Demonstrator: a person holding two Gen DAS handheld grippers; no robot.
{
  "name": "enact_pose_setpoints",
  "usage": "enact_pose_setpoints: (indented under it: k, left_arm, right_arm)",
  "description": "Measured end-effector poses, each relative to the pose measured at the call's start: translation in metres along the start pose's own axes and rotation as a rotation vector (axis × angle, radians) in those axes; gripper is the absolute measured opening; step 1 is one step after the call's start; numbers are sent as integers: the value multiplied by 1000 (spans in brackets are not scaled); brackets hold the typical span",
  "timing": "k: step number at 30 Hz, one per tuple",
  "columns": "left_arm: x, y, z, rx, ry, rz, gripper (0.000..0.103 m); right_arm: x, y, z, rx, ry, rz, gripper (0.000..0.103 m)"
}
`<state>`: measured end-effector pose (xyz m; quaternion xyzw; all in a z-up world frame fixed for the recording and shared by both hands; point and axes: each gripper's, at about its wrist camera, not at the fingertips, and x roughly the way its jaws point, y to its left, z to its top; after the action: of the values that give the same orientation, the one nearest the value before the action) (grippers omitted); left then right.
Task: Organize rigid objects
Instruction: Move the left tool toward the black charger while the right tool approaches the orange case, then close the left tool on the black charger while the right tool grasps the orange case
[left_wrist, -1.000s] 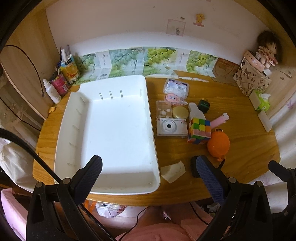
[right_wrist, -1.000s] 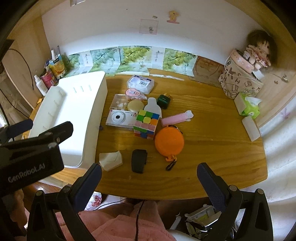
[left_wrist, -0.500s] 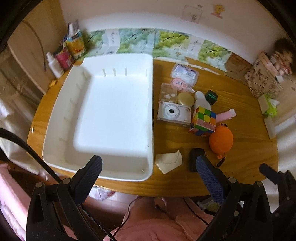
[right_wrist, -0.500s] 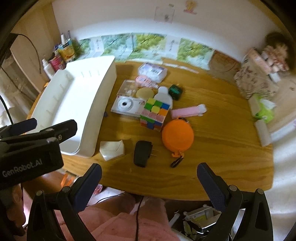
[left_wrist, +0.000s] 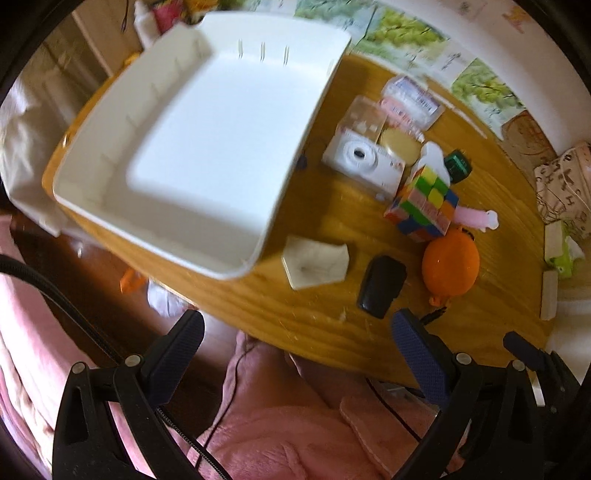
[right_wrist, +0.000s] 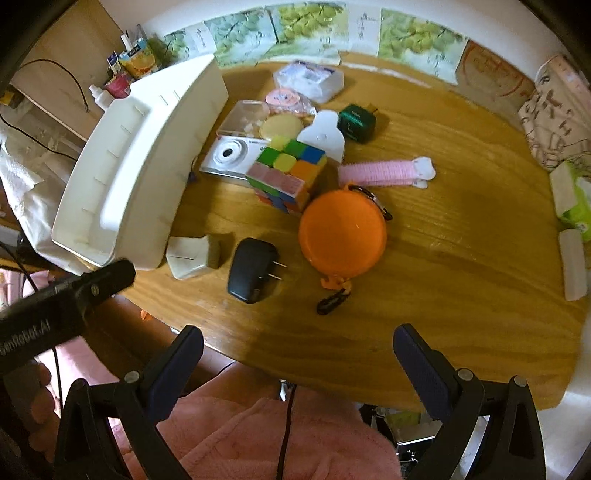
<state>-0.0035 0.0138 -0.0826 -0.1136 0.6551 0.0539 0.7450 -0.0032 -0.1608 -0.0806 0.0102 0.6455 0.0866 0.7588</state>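
Observation:
A big white tray (left_wrist: 207, 155) (right_wrist: 122, 192) lies on the left of the wooden table (right_wrist: 443, 229), nothing in it. To its right sit a white camera (left_wrist: 364, 162) (right_wrist: 231, 157), a colour cube (left_wrist: 424, 205) (right_wrist: 286, 175), an orange round case (left_wrist: 450, 266) (right_wrist: 341, 236), a black plug adapter (left_wrist: 382, 286) (right_wrist: 251, 275), a pink clip (right_wrist: 384, 173), a green charger (right_wrist: 356, 122) and a folded white piece (left_wrist: 316, 260) (right_wrist: 192, 256). My left gripper (left_wrist: 295, 360) hangs open over the table's front edge. My right gripper (right_wrist: 295, 363) is open too, near the front edge below the orange case.
Small boxes (right_wrist: 308, 79) and a round tin (right_wrist: 279, 125) lie behind the camera. Bottles and cartons (right_wrist: 125, 70) stand at the back left; a patterned bag (right_wrist: 554, 114) and tissues (right_wrist: 576, 199) at the right. A person's pink-clad lap (right_wrist: 258, 435) is below the table edge.
Both grippers have pulled back and tilted down toward the table's front edge; the left view has swung so the tray sits higher and slanted. No object has moved on the table.

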Motion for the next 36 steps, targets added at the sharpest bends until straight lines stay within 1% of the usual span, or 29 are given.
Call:
enact_pose_setpoints:
  k: [5,8,14,20,24,30,32,34,36]
  left_arm:
    - [16,-10,-5,-64,52,1,101]
    - [26,-14,-4,-118,82,-5,101]
    - [50,-24,1,-207,153,-35,101]
    - [73,-32,6,-270,225,-30,101]
    - [82,-33,8,-316,255,-37,101]
    - [89,-33,18,-360,268,-27,101]
    - [91,-31,24,-374,274,-22,97]
    - [93,-31,29,-377,282,-21,96]
    - [91,-25,29,-377,290,-21,96]
  right_arm:
    - [14,-21,12,-36,42,34,103]
    - [25,-33,19,-44,71,49,103]
    - [46,-50,34,-76,123,45,103]
    - [64,-60,47,-106,155,32,103]
    - [75,-62,54,-142,185,39,97]
    - [86,-62,62,-197,221,65,96]
    - [89,-60,64,-210,229,65,94]
    - [91,-59,66,-222,232,68,91]
    - [93,-56,72,-228,236,69,91]
